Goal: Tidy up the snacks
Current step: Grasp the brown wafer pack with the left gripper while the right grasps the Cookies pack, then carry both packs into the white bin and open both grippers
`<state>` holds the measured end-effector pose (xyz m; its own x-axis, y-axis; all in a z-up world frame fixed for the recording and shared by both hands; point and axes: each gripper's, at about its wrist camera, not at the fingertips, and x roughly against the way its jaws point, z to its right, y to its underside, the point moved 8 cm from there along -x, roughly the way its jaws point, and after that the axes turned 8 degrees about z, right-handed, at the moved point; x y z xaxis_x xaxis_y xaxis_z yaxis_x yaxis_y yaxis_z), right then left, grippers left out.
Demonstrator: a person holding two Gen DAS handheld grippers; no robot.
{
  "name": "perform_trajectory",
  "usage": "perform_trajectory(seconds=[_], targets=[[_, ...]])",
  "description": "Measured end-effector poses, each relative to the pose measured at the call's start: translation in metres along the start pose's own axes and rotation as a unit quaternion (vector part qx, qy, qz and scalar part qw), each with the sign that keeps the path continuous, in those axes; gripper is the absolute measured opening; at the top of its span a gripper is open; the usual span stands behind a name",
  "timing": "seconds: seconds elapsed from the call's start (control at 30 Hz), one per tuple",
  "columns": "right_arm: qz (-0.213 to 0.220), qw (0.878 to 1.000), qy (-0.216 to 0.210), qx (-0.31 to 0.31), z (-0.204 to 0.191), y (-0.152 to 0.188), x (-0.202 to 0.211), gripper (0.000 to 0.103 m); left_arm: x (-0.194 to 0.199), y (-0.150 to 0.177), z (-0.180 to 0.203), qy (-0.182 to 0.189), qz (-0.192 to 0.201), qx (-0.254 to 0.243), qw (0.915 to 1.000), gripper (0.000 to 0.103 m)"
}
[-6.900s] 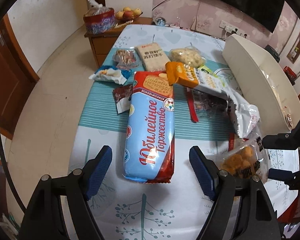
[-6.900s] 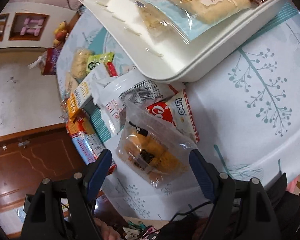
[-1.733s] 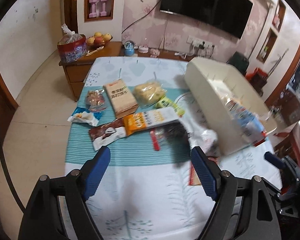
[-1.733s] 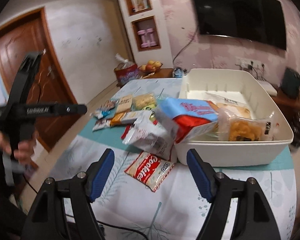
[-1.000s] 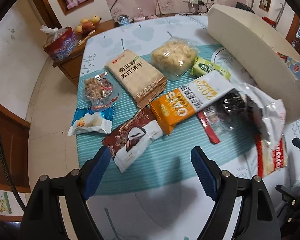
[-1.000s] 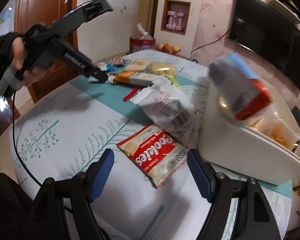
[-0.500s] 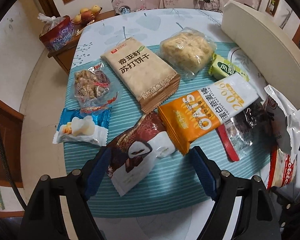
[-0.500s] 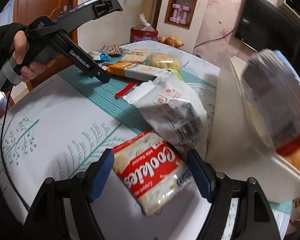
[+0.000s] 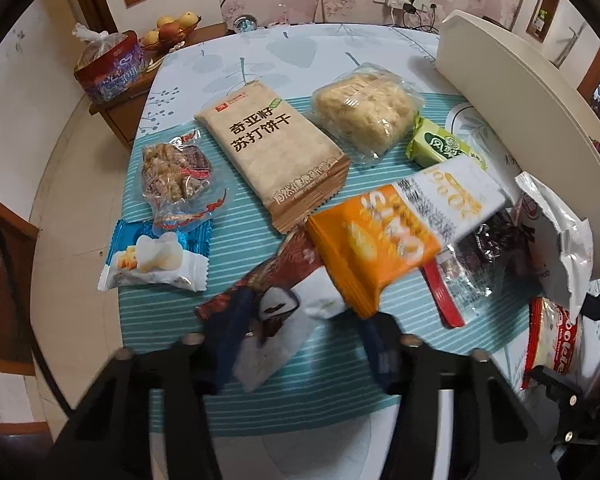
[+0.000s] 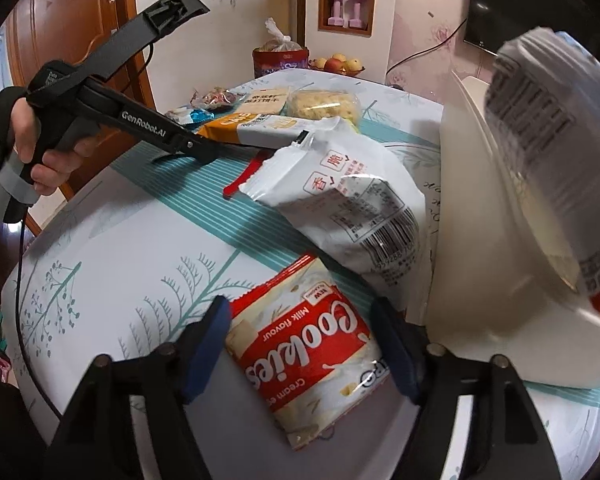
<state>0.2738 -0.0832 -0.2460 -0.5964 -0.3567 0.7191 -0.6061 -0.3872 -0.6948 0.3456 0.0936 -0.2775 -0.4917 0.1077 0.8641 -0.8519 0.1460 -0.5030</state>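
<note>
Claws both gape: right claw [image 10: 302, 340] straddles "Cookies Milk flavour" pack [image 10: 308, 360], left claw [image 9: 308, 344] the brown-and-white packet [image 9: 268, 320].

the left gripper [image 9: 304, 344] fills the bottom of its own view, jaws spread wide, blue pads [image 9: 236, 332] blurred. in the right wrist view it reaches in from the upper left, gripped by a bare hand [image 10: 36, 152] at the left edge. the right gripper [image 10: 302, 344] sits at the bottom centre of its view, jaws wide apart, pads [image 10: 206, 344] sharp.
</note>
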Motion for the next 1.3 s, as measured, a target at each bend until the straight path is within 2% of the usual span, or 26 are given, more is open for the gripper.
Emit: perform_trajectory(seconds=[0.1,0.3,0.5,0.73,0.93,1.07,1.3], targets=[[-0.001,1.000,-0.004,-0.010,0.003,0.000,0.002,0.058,0.005,0.006,0.003,-0.005,0.003,0.007,1.0000,0.036],[-0.011,1.000,-0.001,-0.008,0.001,0.003,0.008,0.054,0.016,0.022,0.011,-0.008,0.004,0.017,0.9998,0.034],[-0.018,1.000,-0.017,-0.009,-0.009,0.003,0.015,0.053,0.029,0.038,0.018,-0.007,-0.009,0.043,0.9990,0.030],[0.009,0.999,-0.029,-0.016,-0.013,-0.010,0.041,0.053,0.047,0.054,0.027,0.013,-0.027,0.069,0.9972,0.028],[0.042,0.999,-0.018,-0.020,0.001,-0.027,0.064,0.053,0.068,0.062,0.037,0.034,-0.056,0.106,0.9922,0.027],[0.057,0.998,-0.005,-0.028,0.013,-0.033,0.074,0.053,0.099,0.050,0.060,0.063,-0.033,0.092,0.9932,0.027],[0.083,0.995,0.000,-0.052,0.037,-0.050,0.091,0.053,0.148,0.009,0.099,0.091,0.027,0.047,0.9943,0.027]])
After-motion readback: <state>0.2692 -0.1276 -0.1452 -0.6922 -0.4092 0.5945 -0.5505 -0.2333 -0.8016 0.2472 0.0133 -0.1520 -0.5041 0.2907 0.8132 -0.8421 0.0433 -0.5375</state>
